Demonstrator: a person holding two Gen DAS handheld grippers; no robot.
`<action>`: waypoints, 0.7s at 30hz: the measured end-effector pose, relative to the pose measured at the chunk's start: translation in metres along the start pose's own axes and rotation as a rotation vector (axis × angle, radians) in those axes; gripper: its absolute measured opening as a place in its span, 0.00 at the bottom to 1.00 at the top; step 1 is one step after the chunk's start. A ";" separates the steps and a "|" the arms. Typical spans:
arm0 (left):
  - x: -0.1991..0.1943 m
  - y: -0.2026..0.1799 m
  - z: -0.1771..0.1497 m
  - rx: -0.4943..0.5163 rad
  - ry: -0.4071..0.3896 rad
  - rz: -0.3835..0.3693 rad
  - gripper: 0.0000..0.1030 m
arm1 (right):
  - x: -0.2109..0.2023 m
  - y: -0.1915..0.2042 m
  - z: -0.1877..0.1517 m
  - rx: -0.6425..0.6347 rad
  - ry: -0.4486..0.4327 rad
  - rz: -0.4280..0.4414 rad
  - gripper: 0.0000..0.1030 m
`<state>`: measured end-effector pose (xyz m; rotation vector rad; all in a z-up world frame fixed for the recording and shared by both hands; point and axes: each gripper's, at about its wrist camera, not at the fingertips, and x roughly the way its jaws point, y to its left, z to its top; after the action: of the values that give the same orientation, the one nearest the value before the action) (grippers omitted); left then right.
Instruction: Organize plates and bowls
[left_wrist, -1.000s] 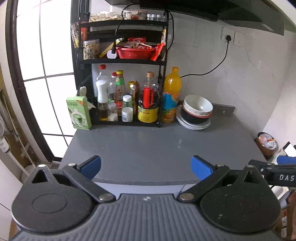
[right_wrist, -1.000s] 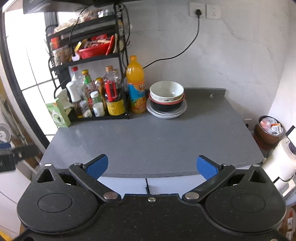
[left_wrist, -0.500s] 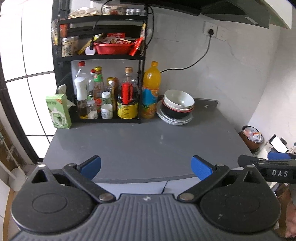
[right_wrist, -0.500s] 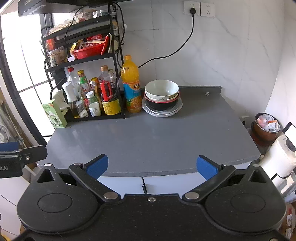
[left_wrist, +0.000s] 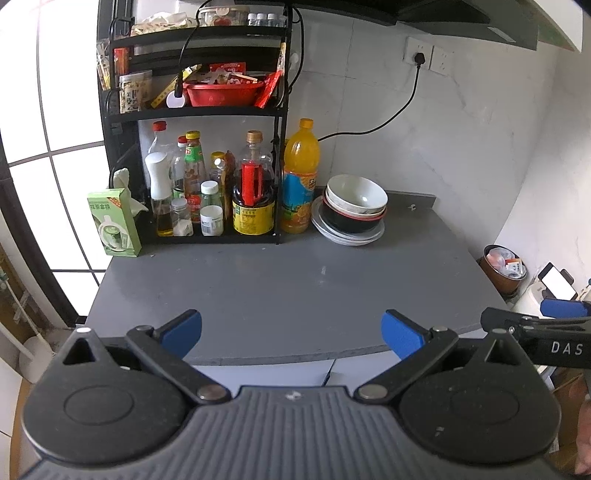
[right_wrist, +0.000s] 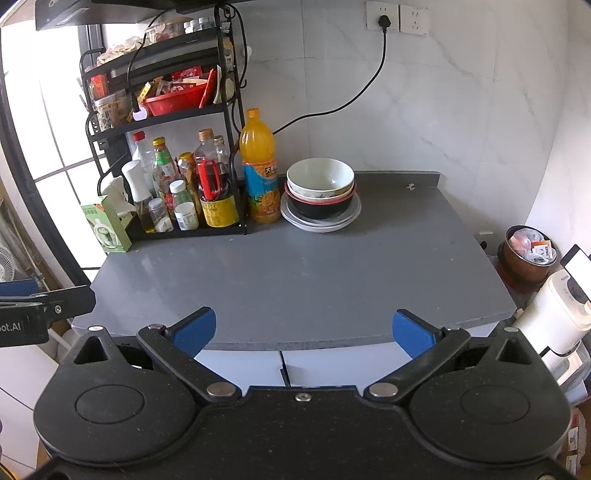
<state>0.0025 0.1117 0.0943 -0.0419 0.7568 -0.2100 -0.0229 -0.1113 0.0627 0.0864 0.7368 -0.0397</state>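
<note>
Hovering spread and empty before the counter (right_wrist: 303, 280), both grippers (left_wrist: 291, 328) (right_wrist: 301, 330) face stacked bowls (right_wrist: 320, 188) on plates (right_wrist: 320, 220).

A black rack (left_wrist: 192, 118) of condiment bottles stands at the counter's (left_wrist: 280, 291) back left corner, an orange drink bottle (left_wrist: 300, 177) just beside it, a green box (left_wrist: 112, 221) at the left edge.

Bowls (right_wrist: 320, 181) on plates (right_wrist: 320, 218), beside bottle (right_wrist: 259, 166).
</note>
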 end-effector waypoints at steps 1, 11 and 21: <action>0.000 0.000 0.000 -0.002 -0.001 0.000 1.00 | 0.000 0.000 0.000 0.001 0.000 0.001 1.00; 0.000 0.002 0.000 -0.010 0.003 0.009 1.00 | 0.000 0.001 -0.001 -0.009 -0.004 0.004 1.00; 0.002 -0.002 0.002 -0.009 0.004 0.004 1.00 | 0.002 0.001 0.000 -0.014 0.000 0.002 1.00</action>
<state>0.0049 0.1097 0.0946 -0.0486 0.7616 -0.2028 -0.0214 -0.1104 0.0616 0.0737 0.7373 -0.0322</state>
